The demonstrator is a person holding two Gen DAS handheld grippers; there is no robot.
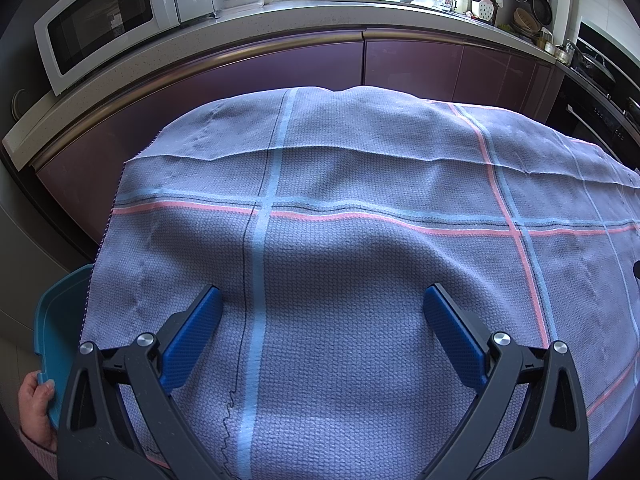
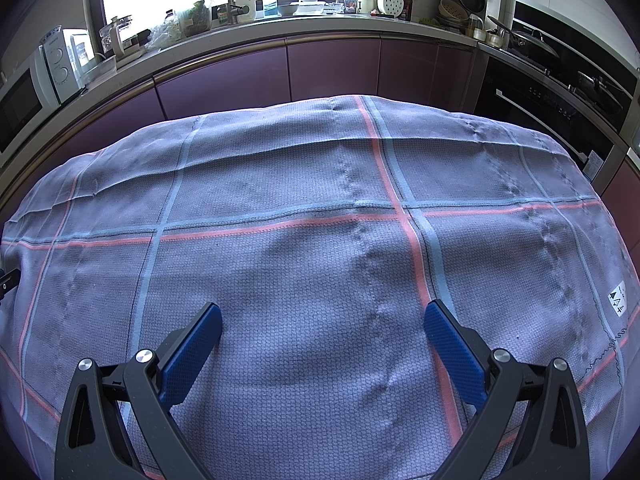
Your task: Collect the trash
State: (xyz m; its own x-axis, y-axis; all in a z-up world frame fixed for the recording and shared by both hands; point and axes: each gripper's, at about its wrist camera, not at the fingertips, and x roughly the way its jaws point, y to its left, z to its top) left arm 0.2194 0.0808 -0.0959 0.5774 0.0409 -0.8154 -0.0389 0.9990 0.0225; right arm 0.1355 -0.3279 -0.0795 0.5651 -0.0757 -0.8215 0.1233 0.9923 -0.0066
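My left hand-held gripper [image 1: 323, 304] hangs over the grey woven cloth with blue and pink stripes [image 1: 360, 208], its blue-padded fingers [image 1: 196, 332] spread wide apart with nothing between them. My right hand-held gripper [image 2: 323, 322] hangs over the same cloth, fingers equally apart and empty. I see no loose trash on the cloth in either view. At the lower left of the left view, a person's hand [image 1: 36, 412] grips the rim of a teal plastic bin [image 1: 56, 320] just beside the cloth's edge. Behind, a white microwave [image 1: 100, 16] stands on the speckled kitchen counter [image 1: 280, 14].
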